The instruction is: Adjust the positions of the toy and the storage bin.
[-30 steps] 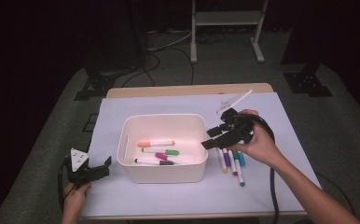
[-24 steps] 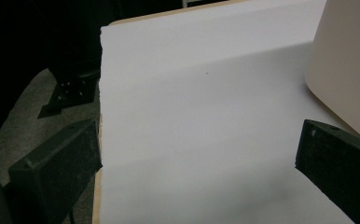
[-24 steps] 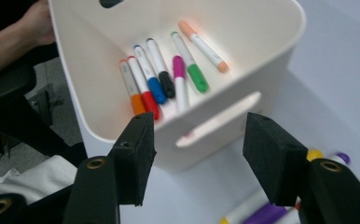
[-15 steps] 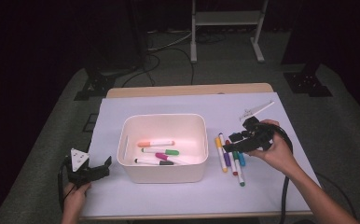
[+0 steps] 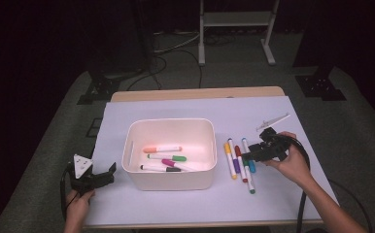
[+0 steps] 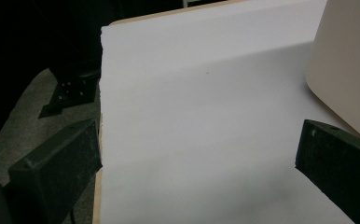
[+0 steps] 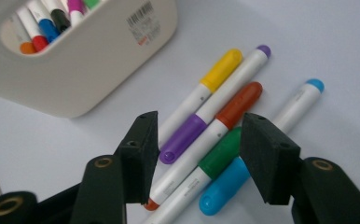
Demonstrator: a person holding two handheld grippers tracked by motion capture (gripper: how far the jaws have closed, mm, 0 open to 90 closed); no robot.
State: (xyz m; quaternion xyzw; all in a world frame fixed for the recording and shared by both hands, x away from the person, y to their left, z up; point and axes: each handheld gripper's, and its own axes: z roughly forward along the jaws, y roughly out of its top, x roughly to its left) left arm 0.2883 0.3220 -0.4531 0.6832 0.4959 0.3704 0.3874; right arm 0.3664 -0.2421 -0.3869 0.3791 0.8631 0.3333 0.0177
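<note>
A white bin (image 5: 168, 124) stands mid-table with several markers (image 5: 162, 149) inside. To its right, several more markers (image 5: 239, 162) lie side by side on the white sheet. My right gripper (image 5: 247, 156) hangs low over them, pointing left. In the right gripper view its jaws have just been closing. The red marker (image 7: 238, 106) and the green marker (image 7: 220, 154) lie between and below the pads (image 7: 143, 144), untouched, so my right gripper (image 7: 199, 154) is open. The bin's wall (image 7: 99, 60) is behind. My left gripper (image 5: 105, 175) rests open at the front left, with bare sheet between its jaws (image 6: 197, 154).
The white sheet (image 5: 273, 194) covers most of the table, with a wooden strip (image 5: 195, 93) along the far edge. The bin's corner (image 6: 346, 65) stands just right of the left gripper. A cable (image 5: 302, 208) trails from the right hand. A metal stand (image 5: 234, 19) is on the floor behind.
The right hand has carried its gripper from above the bin's right rim to the right and down, to just over the markers on the sheet. The left gripper has stayed in place.
</note>
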